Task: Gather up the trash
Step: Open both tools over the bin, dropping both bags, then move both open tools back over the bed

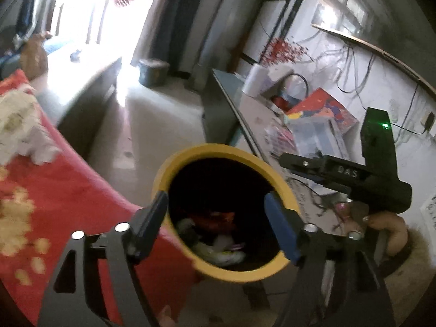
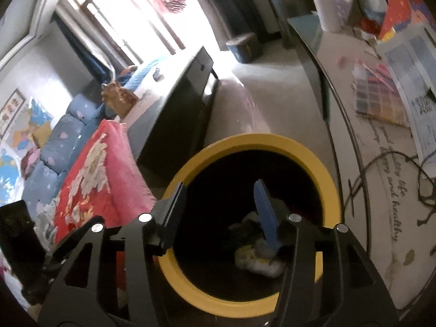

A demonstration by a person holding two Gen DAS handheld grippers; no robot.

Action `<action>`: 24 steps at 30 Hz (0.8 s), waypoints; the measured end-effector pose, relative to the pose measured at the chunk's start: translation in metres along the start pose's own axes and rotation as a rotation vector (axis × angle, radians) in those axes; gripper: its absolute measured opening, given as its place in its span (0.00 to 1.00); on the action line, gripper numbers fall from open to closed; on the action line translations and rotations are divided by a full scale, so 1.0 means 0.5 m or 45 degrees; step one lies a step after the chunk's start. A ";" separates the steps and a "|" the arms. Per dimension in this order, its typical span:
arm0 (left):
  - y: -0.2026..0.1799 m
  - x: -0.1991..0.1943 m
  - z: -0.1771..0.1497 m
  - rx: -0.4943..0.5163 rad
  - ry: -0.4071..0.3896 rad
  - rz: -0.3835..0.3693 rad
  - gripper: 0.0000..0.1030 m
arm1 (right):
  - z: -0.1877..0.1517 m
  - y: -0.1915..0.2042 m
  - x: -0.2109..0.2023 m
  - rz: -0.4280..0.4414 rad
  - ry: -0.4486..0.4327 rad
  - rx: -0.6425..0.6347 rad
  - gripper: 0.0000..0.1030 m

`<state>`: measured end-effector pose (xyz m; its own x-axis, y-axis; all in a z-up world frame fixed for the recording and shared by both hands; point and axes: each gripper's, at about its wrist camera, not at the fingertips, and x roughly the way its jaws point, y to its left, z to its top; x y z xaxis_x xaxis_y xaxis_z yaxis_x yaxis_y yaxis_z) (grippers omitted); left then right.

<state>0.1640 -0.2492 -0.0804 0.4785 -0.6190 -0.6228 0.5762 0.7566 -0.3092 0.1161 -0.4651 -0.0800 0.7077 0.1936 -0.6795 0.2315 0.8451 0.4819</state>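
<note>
A yellow-rimmed trash bin (image 1: 174,160) with a dark inside stands on the floor between a bed and a desk; it also shows in the right wrist view (image 2: 331,185). Crumpled wrappers and paper (image 1: 218,248) lie at its bottom, also seen in the right wrist view (image 2: 259,261). My left gripper (image 1: 218,207) is open and empty, its fingers spread over the bin's mouth. My right gripper (image 2: 220,193) is open and empty above the bin's mouth. In the left wrist view the right gripper's body (image 1: 351,174) hangs at the bin's right, held by a hand.
A bed with a red flowered blanket (image 1: 62,196) lies left of the bin. A desk (image 2: 381,179) with papers, cables, a paper roll (image 2: 328,8) and boxes runs along the right. A dark low cabinet (image 2: 179,114) and a small blue stool (image 2: 244,46) stand beyond.
</note>
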 end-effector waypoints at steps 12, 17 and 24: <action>0.111 -0.210 -0.015 -0.072 -0.251 0.297 0.87 | -0.021 0.225 0.007 0.203 -0.044 -0.377 0.59; 0.168 -0.304 -0.036 -0.125 -0.323 0.372 0.87 | -0.039 0.317 0.022 0.297 0.009 -0.493 0.60; 0.235 -0.396 -0.070 -0.172 -0.355 0.466 0.87 | -0.069 0.436 0.044 0.401 0.083 -0.629 0.60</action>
<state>0.1139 -0.0304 -0.0184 0.8041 -0.3261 -0.4971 0.2545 0.9445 -0.2079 0.1592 -0.2596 -0.0092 0.6459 0.4898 -0.5856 -0.3324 0.8710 0.3619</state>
